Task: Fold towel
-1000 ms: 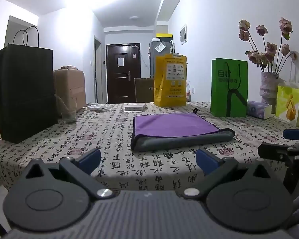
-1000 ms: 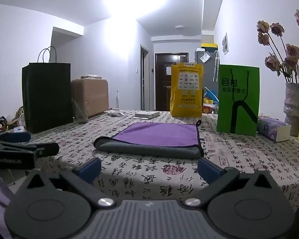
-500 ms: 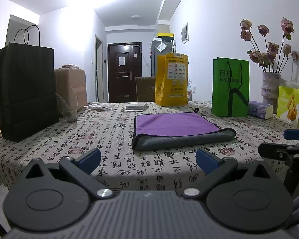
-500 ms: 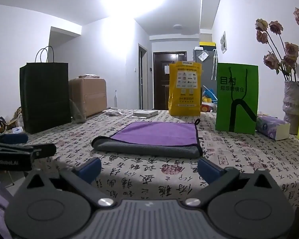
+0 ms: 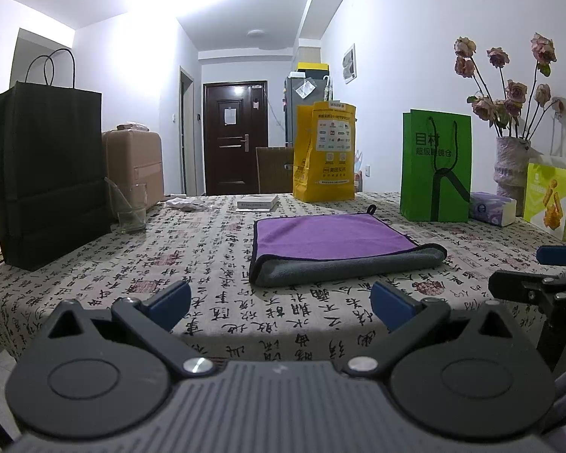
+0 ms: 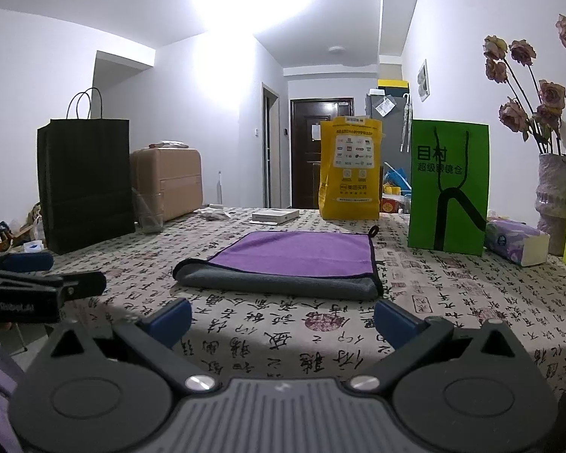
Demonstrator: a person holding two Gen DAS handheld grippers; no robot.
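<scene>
towel (image 5: 332,238): soft, light, limp; already doubled, likely droops; pinch corners at 12 o'clock edge.
left gripper (image 5: 279,300): wide apart, empty.
right gripper (image 6: 281,317): same.

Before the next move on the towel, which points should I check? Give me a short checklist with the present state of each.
1. Left gripper open, holding nothing: ok.
2. Right gripper open, holding nothing: ok.
3. Towel flat on table, one fold, purple side up: ok.
4. Near folded edge in plain view, nothing lying on it: ok.
5. Green bag apart from towel: ok.
6. Layers evenly aligned: cannot tell.
</scene>
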